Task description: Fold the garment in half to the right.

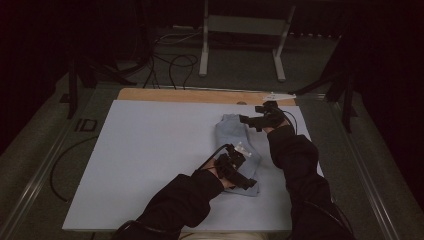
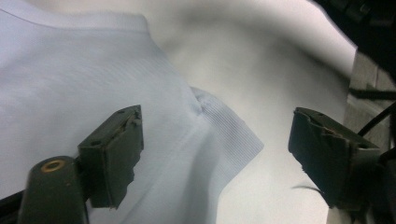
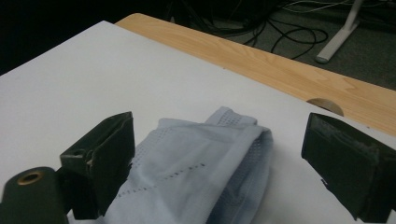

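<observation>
A light blue folded garment (image 1: 234, 137) lies on the white board (image 1: 150, 150), right of its middle. My left gripper (image 1: 244, 177) hovers over the garment's near end, jaws open. In the left gripper view a ribbed corner of the garment (image 2: 224, 135) lies below the gap between the jaws (image 2: 215, 135), and neither pad touches it. My right gripper (image 1: 247, 120) is at the garment's far end, also open. In the right gripper view the perforated fabric (image 3: 201, 168) sits between and ahead of the wide jaws (image 3: 219, 144), untouched.
The board rests on a wooden table whose edge (image 1: 200, 95) shows along the far side, with a round cut-out (image 3: 327, 105). Beyond it are cables on the floor (image 1: 175, 65) and a white stand's legs (image 1: 205, 50). The board's left half is bare.
</observation>
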Available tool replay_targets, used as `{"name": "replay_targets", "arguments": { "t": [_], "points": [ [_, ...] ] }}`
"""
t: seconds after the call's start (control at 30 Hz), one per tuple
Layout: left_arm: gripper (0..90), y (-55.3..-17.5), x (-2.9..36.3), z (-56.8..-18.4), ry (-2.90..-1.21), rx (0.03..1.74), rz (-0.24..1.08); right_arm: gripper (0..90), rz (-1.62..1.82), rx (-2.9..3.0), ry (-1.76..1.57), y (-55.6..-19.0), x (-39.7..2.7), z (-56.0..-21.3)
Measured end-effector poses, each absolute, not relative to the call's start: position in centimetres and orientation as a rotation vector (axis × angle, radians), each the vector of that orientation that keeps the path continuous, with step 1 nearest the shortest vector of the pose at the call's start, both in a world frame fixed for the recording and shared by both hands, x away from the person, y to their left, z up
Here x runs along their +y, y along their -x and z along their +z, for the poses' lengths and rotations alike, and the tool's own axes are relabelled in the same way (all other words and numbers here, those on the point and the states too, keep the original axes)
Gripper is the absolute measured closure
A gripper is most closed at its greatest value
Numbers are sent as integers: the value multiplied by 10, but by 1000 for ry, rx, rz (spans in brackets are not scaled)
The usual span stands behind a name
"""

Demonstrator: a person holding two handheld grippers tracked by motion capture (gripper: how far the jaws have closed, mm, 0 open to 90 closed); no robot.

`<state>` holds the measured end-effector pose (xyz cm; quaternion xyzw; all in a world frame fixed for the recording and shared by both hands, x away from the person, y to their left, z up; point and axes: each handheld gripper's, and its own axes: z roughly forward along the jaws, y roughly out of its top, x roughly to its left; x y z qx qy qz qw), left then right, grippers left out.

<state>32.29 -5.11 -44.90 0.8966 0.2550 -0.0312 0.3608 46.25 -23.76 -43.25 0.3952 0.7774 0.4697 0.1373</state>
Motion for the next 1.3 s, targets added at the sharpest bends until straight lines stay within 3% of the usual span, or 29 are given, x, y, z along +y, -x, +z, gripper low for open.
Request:
{"name": "replay_targets", "arguments": {
  "t": [0.17,0.27,0.57,1.3],
  "points": [
    [22,-328,-29,-441,-2282,653,1,95,1363,2268,-1097,-455,-232,-430],
    [4,-330,-22,-438,-2269,650,19,95,1362,2272,-1081,-452,-229,-429],
    [1,-341,12,-425,-2216,612,135,95,1416,2294,-999,-434,-220,-425],
    [0,-330,80,-420,-2128,531,188,95,1483,2315,-902,-382,-229,-426]
  ]
}}
